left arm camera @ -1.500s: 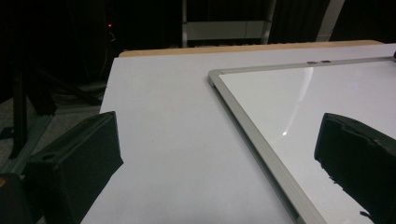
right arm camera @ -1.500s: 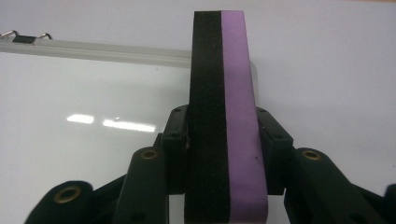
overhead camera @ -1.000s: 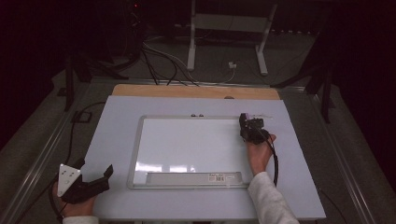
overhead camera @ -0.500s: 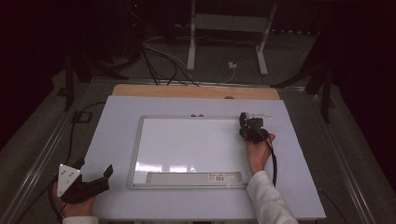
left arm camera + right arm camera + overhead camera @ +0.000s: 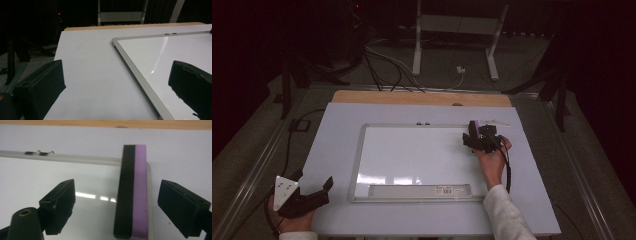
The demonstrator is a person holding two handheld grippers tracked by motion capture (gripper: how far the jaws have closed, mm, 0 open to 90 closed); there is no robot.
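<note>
the right hand [image 5: 490,162], forearm stretched toward 12 o'clock, holds the right gripper [image 5: 474,138] with jaws wide, straddling a purple-and-black eraser [image 5: 132,195] at the whiteboard [image 5: 412,155]'s 2 o'clock corner. the left gripper [image 5: 314,187], jaws wide and empty, rests at the table [image 5: 337,125]'s 7 o'clock corner.

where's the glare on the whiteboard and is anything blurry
High view: bright patches near the whiteboard's lower edge, surroundings dark. Right gripper view: small glints beside the eraser; the clips on the frame look smeared. Left gripper view: a pale streak and a bright dot on the board.
</note>
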